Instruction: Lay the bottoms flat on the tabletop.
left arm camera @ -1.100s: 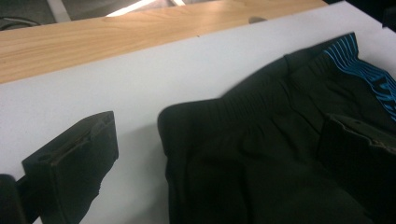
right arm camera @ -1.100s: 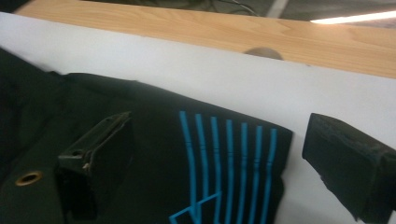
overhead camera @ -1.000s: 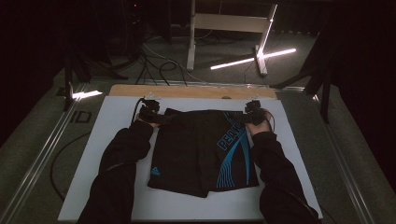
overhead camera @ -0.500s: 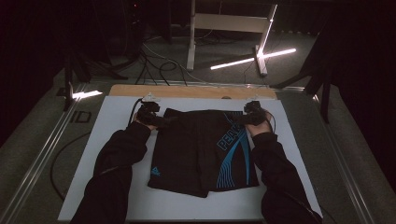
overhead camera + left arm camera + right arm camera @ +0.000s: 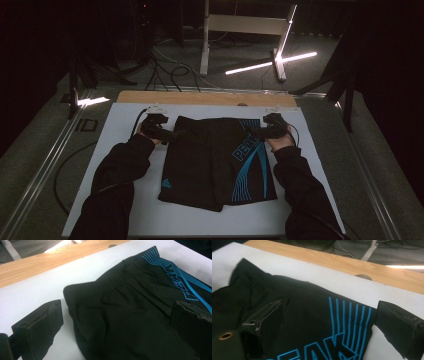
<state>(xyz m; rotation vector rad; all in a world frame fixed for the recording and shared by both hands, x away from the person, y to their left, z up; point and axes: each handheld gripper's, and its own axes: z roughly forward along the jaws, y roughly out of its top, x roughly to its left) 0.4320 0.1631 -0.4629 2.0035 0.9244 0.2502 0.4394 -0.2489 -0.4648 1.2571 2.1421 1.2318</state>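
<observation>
The white worktop fills the middle of the high view, with a strip of bare wood along its far edge and dark floor with cables and a lit tube beyond. On it lie the black shorts, spread flat with the waistband toward the far edge and the leg hems toward the person, so the long axis runs from far to near; blue stripes and lettering mark the person's right half, and a small blue logo sits near the left hem. The person's sleeved forearms come in from the near side and flank the garment. The left tool sits at the far left waistband corner, and in the left gripper view its jaws are spread, one pad over bare white board just outside the fabric edge, the other over the black cloth, so the corner lies between them. The right tool mirrors it at the far right corner; its own view shows the jaws also spread, straddling the striped edge, one over cloth, one off it. Each corner lies just ahead of and beneath its own tool, so closing on the waistband looks like the next move, likely to lift or fold the shorts toward the person.
</observation>
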